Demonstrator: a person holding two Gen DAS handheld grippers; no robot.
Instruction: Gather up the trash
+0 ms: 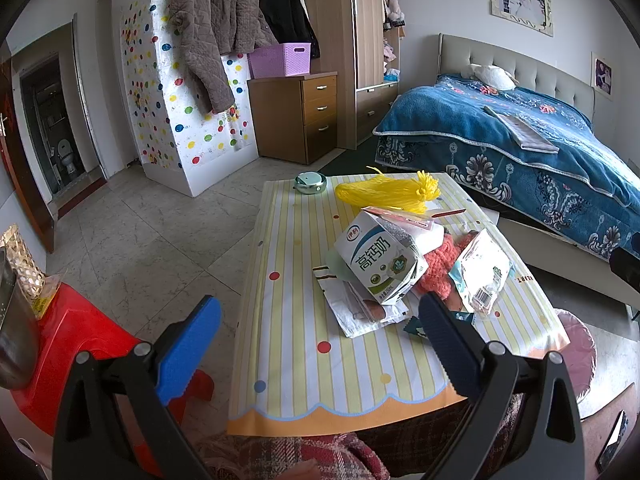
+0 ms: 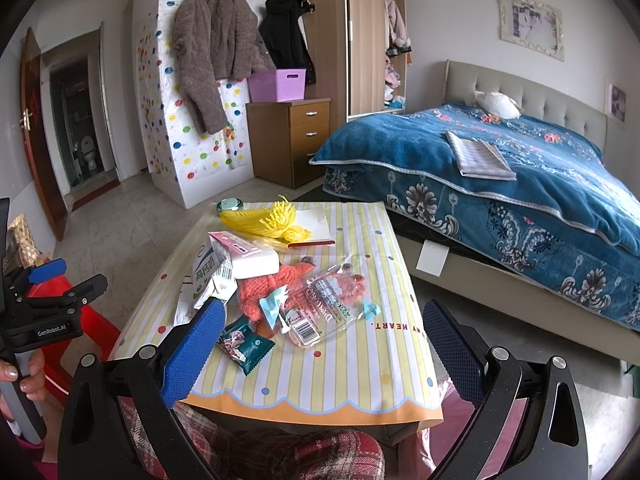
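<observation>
While both grippers, left gripper (image 1: 320, 344) and right gripper (image 2: 324, 332), gape empty, the white-and-green cardboard milk carton (image 1: 378, 264), perched at twelve o'clock on loose white paper wrappers (image 1: 356, 312), risks toppling.

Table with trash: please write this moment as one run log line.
stage: before pickup | left gripper: open, empty | right gripper: open, empty | milk carton, wrappers: on table

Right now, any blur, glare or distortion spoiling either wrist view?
Left wrist view: sharp, soft daylight, no glare; print on the milk carton is readable; strong fisheye bending with dark corners. Right wrist view: equally sharp, barcode on the clear wrapper legible, same barrel distortion curving the bed.
</observation>
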